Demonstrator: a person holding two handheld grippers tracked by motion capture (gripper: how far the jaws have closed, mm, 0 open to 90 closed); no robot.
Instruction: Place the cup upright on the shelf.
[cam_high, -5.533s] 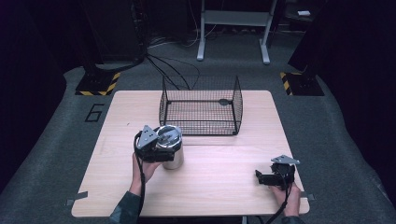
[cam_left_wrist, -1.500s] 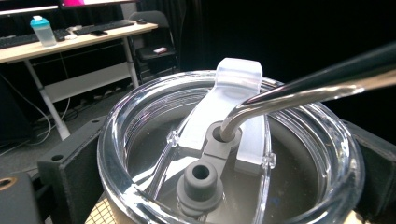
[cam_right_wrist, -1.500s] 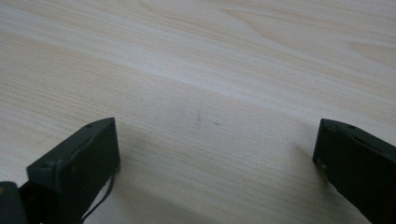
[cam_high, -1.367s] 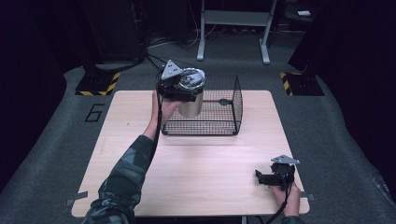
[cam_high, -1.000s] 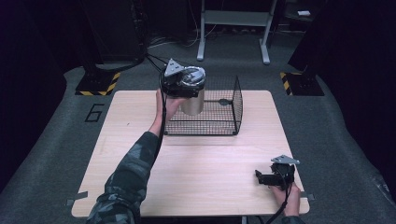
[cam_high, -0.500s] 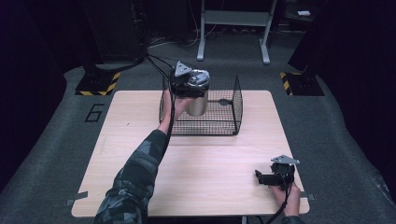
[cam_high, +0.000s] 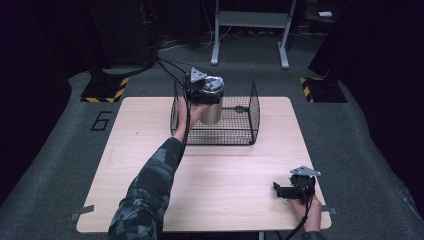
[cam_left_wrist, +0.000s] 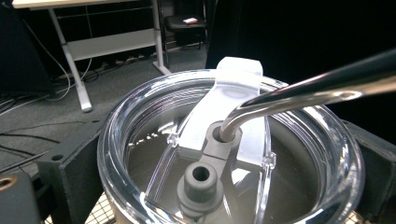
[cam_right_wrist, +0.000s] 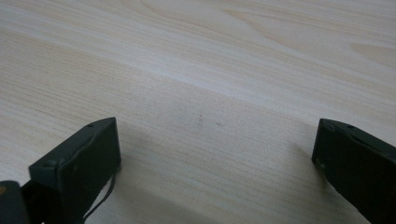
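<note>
Left gripper (cam_high: 202, 90) held over the near-left part of the black wire-mesh basket (cam_high: 239, 131), clamped on a round steel tumbler with a clear plastic lid (cam_high: 211, 104). Jaws pressed against either side of the tumbler just below the lid rim, seen as dark blocks flanking the lid in the left gripper view. Tumbler upright, its lower body inside the basket's walls, its top above the rim; whether its base touches the basket floor cannot be told. Clear lid (cam_left_wrist: 231, 154) crossed by a frosted slider piece (cam_left_wrist: 224, 116), with a bent shiny metal straw (cam_left_wrist: 308, 88) entering a round hole and leaning away to the right of that view. A grey rubber plug (cam_left_wrist: 201, 179) just in front of the straw hole. Camouflage-patterned sleeve (cam_high: 150, 190) stretched forward from the near edge of the light wooden table (cam_high: 140, 165) up to the basket.

Right gripper (cam_high: 295, 189) resting low at the near-right corner of the table, well apart from the basket, held by a hand (cam_high: 306, 212). Jaws spread wide with bare wood grain between them, gripping nothing. Basket standing at the far middle of the table, open at the top.
</note>
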